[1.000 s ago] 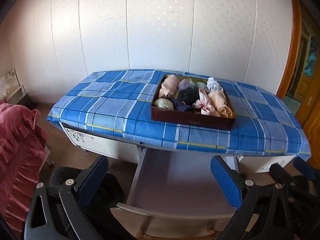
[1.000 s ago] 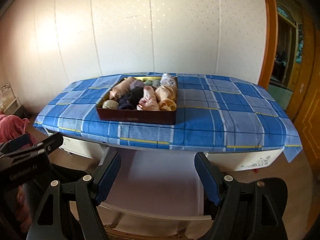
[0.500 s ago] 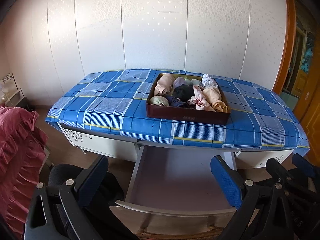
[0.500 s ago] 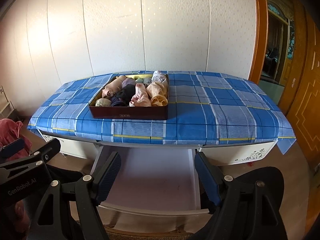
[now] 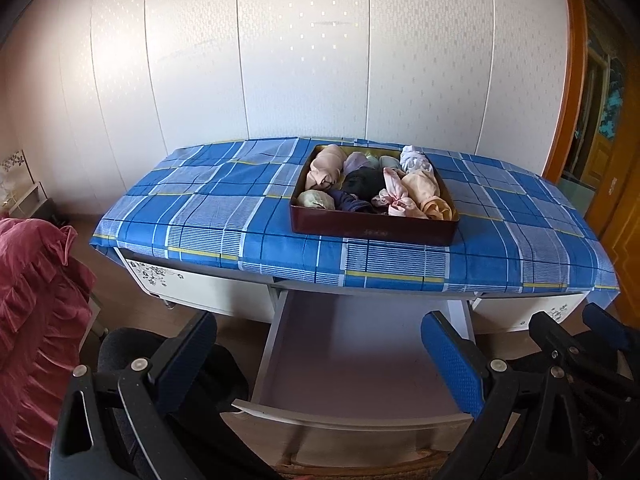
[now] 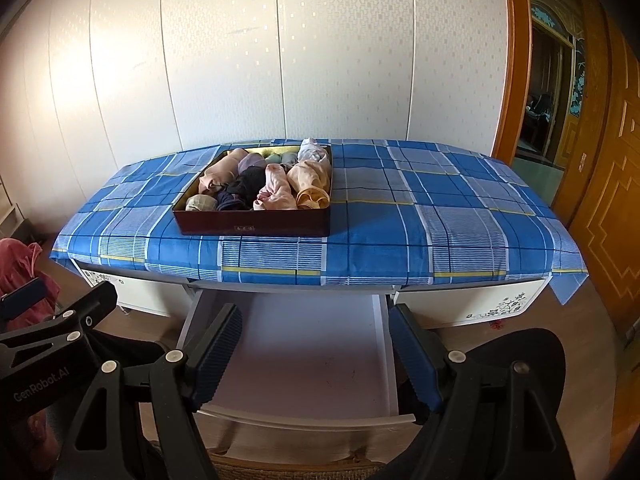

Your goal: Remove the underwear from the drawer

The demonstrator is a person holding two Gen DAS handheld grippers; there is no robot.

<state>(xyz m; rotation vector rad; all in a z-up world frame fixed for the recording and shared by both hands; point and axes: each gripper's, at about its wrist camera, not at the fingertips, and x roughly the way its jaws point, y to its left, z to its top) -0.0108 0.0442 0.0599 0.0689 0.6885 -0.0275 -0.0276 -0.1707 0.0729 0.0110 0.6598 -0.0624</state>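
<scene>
A dark red box (image 5: 372, 230) (image 6: 256, 226) full of rolled underwear (image 5: 396, 196) (image 6: 276, 188) in pink, peach, black and white rests on the blue plaid tablecloth (image 5: 208, 208) (image 6: 440, 216). Below the table's front edge, a white drawer (image 5: 352, 364) (image 6: 312, 352) is pulled out, and nothing lies on its floor. My left gripper (image 5: 320, 360) is open, held over the drawer's front. My right gripper (image 6: 314, 352) is open too, also above the drawer. Neither holds anything.
A pink ruffled cloth (image 5: 36, 312) hangs at the left. A black chair seat (image 5: 132, 352) (image 6: 516, 364) sits low beside the drawer. A wooden door frame (image 6: 516, 60) and doors stand at the right. White wall panels (image 5: 320, 52) back the table.
Both grippers have drawn back and risen, so the table, box and open drawer look farther away. The box and drawer have not moved; both grippers stay open.
</scene>
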